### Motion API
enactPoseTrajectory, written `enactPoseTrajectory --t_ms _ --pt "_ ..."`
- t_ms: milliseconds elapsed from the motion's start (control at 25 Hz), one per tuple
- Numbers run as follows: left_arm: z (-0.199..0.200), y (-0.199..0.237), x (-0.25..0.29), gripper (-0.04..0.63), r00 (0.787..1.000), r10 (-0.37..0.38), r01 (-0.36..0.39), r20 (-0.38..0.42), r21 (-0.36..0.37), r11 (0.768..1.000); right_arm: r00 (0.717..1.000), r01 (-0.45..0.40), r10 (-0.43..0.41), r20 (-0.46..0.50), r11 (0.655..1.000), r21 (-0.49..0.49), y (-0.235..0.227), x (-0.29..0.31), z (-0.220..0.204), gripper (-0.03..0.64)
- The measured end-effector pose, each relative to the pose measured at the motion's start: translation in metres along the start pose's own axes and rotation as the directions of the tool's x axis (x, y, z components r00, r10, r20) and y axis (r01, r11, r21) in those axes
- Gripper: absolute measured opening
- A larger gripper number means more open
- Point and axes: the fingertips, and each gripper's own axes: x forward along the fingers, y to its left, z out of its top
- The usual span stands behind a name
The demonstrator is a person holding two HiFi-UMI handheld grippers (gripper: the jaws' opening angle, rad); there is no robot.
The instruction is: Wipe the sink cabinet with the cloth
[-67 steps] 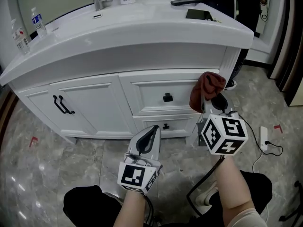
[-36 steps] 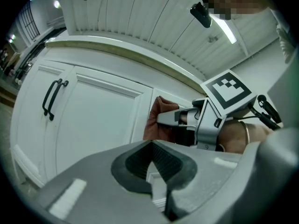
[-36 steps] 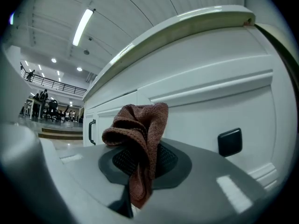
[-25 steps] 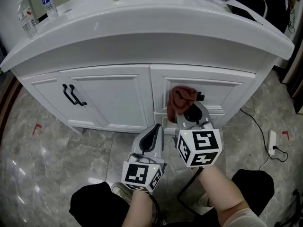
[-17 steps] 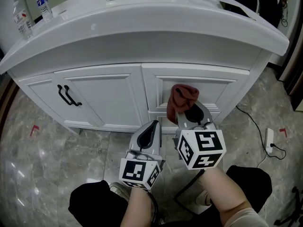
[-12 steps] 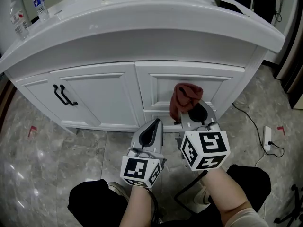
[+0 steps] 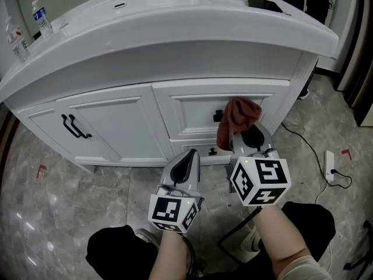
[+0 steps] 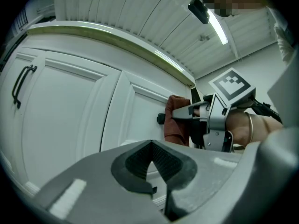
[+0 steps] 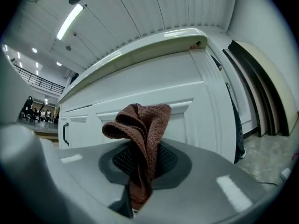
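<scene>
My head camera looks steeply down on the sink cabinet (image 7: 116, 121) from above my left claw (image 7: 187, 156) and right claw (image 7: 247, 134). Each claw's camera sits low and close, tilted up along its jaws. All three share the drawer front (image 7: 192, 107) by the cloth (image 7: 238, 115).

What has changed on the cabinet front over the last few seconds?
The right gripper swept the cloth left across the upper drawer, past its knob, then back. The cloth now sits just right of the knob again. Nothing was let go: the right gripper stayed shut on the cloth, and the left gripper stayed shut, empty and low, off the cabinet.
</scene>
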Motion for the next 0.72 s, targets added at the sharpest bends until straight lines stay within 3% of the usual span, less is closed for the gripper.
enactPoseTrajectory --t_ms 240,720 --pt "-0.002 -0.01 0.004 0.001 1.0 -0.023 0.023 -0.013 0.012 1.0 0.999 0.003 -0.004 -0.041 1.0 -0.002 -0.014 0.007 -0.01 0.083" --pt "-0.01 -0.036 0.013 0.0 0.998 -0.064 0.064 -0.027 0.003 0.998 0.991 0.128 -0.129 -0.034 0.992 -0.012 -0.077 -0.022 -0.006 0.087"
